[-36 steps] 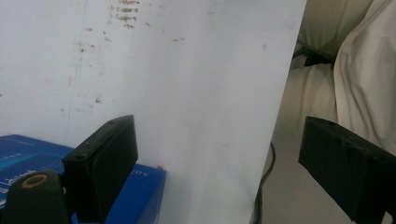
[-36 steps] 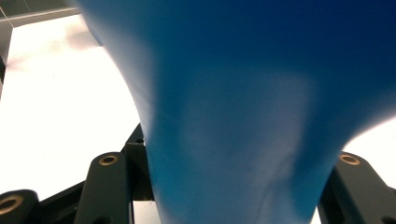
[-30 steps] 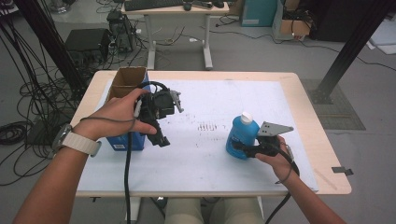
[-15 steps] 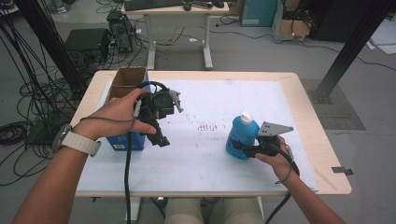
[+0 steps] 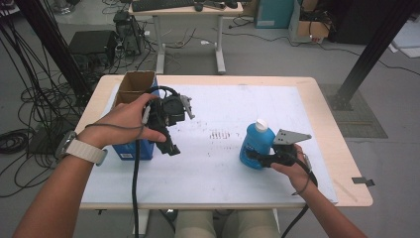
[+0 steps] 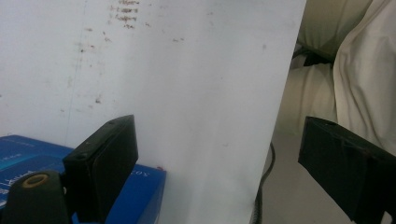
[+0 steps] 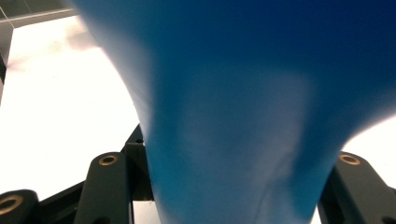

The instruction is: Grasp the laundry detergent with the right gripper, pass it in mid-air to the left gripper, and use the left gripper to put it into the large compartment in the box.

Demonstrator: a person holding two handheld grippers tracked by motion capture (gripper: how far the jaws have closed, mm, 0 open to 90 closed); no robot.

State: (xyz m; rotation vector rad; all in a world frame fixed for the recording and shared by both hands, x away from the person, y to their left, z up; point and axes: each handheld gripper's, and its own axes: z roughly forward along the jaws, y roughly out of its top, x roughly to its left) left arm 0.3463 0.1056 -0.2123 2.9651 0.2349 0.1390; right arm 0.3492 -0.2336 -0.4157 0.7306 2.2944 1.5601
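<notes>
We held the blue bottle (image 5: 255, 146) upright on the table's white sheet (image 5: 223, 163), the right gripper (image 5: 258, 157) clamped low on its body. The left gripper (image 5: 168, 145) hovered by the blue box (image 5: 130, 149), jaws apart and empty. A low grip could let the bottle tip if lifted, we judged. Up close, the bottle blurred and hid the pads' contact.

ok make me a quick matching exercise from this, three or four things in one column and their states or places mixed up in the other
Things:
1. blue bottle
2. left gripper
3. cardboard box
4. blue box

States or places:
A. open-topped, at the table's far left corner
B. jaws apart, holding nothing
C. clamped in the right gripper
D. on the table under the left hand

Pairs: 1-C, 2-B, 3-A, 4-D
</notes>
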